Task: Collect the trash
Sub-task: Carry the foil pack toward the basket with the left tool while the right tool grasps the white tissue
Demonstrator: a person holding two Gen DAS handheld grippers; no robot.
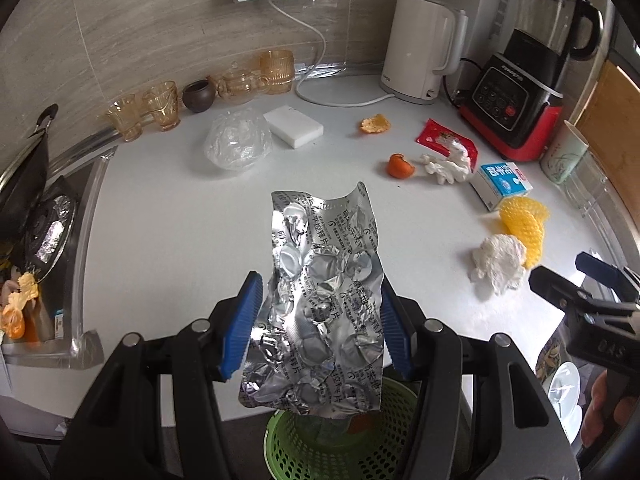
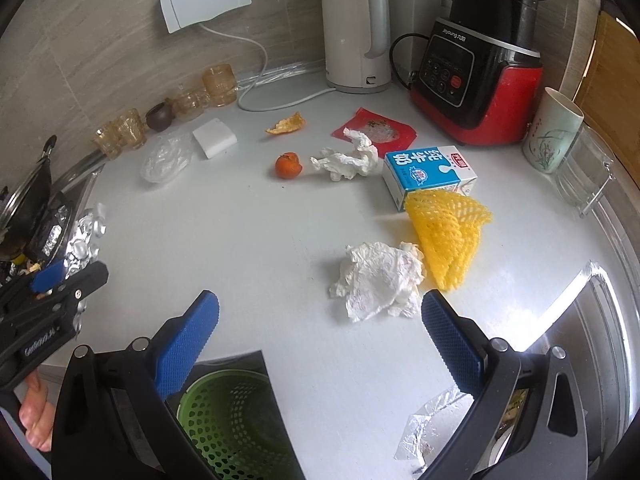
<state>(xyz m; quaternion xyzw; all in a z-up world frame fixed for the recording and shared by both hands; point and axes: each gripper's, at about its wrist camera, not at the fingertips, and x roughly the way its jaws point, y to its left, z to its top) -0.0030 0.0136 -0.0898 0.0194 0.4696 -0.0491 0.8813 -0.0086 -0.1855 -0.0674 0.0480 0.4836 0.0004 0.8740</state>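
My left gripper [image 1: 320, 286] is shut on a crumpled silver blister pack [image 1: 324, 280], which I hold up above a green perforated basket [image 1: 276, 440] below the counter edge. The same pack [image 2: 84, 236] shows at the left of the right wrist view. My right gripper [image 2: 320, 300] stands open over the white counter with nothing between its fingers. A crumpled tissue [image 2: 380, 280] lies just beyond it. Further back lie a yellow foam net [image 2: 448, 232], a blue milk carton [image 2: 428, 172], another tissue [image 2: 348, 160], a red wrapper [image 2: 376, 130], orange peel [image 2: 286, 124] and a clear plastic bag [image 2: 166, 158].
A white kettle [image 2: 356, 36], a red and black blender [image 2: 476, 68] and a cup [image 2: 554, 132] stand at the back right. Amber glasses [image 1: 160, 108] line the back wall. A stove [image 1: 48, 224] is at the left, a sink [image 2: 600, 340] at the right.
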